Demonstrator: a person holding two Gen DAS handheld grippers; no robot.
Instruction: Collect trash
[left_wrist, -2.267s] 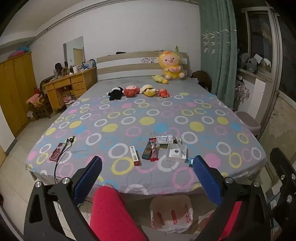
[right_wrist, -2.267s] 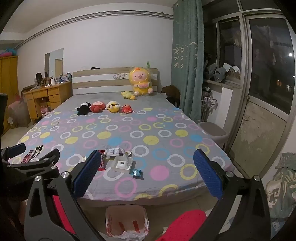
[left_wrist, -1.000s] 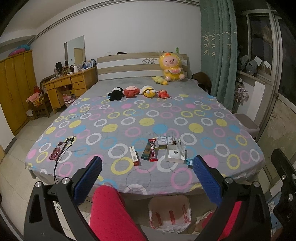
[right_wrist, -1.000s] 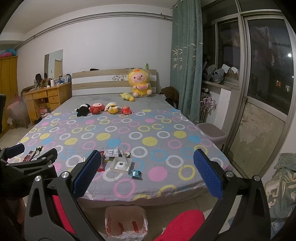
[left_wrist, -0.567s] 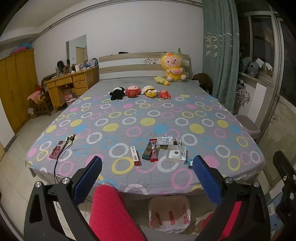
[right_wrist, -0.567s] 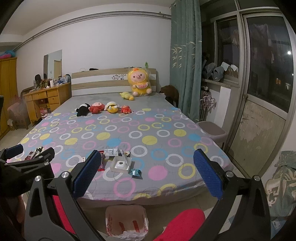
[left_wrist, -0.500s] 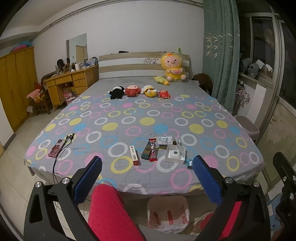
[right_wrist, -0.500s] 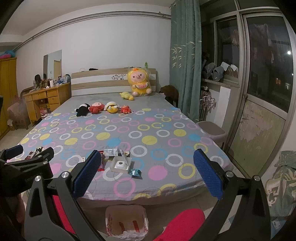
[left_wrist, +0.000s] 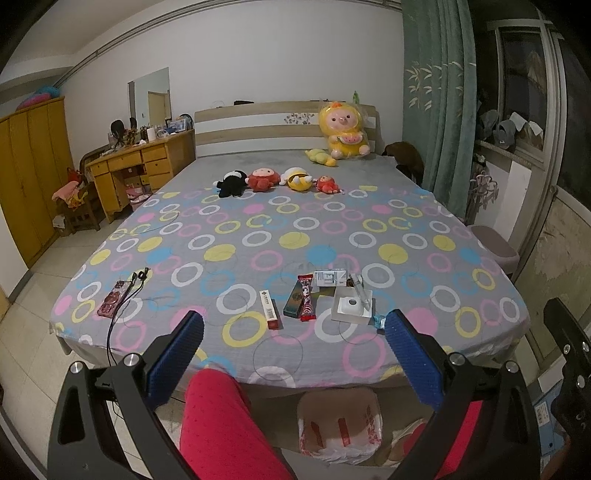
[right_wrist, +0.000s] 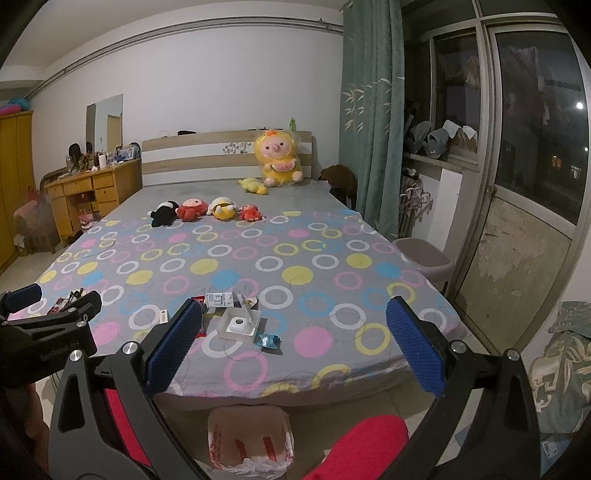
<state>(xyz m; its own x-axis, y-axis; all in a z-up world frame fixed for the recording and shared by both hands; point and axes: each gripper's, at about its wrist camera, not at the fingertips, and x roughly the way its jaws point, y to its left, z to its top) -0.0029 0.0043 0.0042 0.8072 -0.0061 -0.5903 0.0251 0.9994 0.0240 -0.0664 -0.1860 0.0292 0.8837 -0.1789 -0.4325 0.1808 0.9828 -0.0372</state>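
Observation:
Trash lies near the foot of the bed: a red slim box (left_wrist: 269, 314), a dark packet (left_wrist: 293, 298), a red candy wrapper (left_wrist: 306, 302), a white carton (left_wrist: 330, 278), a white tray (left_wrist: 350, 305) (right_wrist: 239, 325) and a blue wrapper (left_wrist: 379, 321) (right_wrist: 268, 340). A white plastic bag (left_wrist: 339, 424) (right_wrist: 250, 439) stands open on the floor below the bed edge. My left gripper (left_wrist: 293, 349) is open, held back from the bed. My right gripper (right_wrist: 293, 345) is open too, with nothing between its fingers.
A phone with a cable (left_wrist: 115, 298) lies on the bed's left corner. Plush toys (left_wrist: 271, 179) sit far up the bed. A stool (right_wrist: 424, 260) stands right of the bed, a wooden desk (left_wrist: 136, 166) to the left. A person's red-clad legs (left_wrist: 221, 424) are in front.
Both grippers have stayed open. The views have drifted only slightly; nothing on the bed has moved.

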